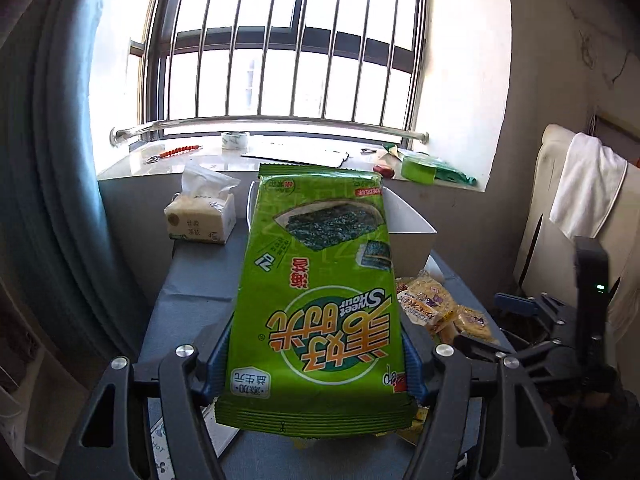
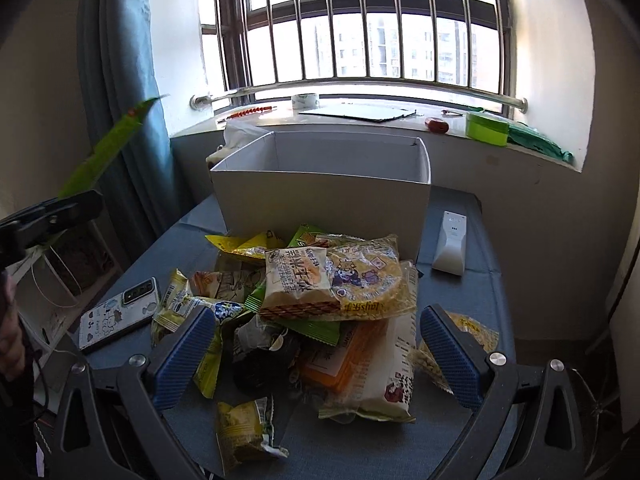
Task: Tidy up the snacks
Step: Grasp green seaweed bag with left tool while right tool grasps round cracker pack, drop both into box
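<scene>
Sunlit behind a barred window, the blue-covered table (image 2: 452,292) carries an open white box (image 2: 320,192) near its far edge, with a heap of snack packets (image 2: 320,304) just in front of it, toward the near edge. The left tool (image 1: 316,364) grips a green seaweed packet (image 1: 320,300) by its lower end, lifted above the table, while the right tool (image 2: 320,352) hangs wide open, empty, over the heap. Judging by this, the seaweed packet should be carried level over the box's rim, lowered inside before letting go, and laid flat against a wall so that later packets fit.

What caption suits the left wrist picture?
Left gripper holds a green seaweed snack pack above the table, white box behind.
</scene>
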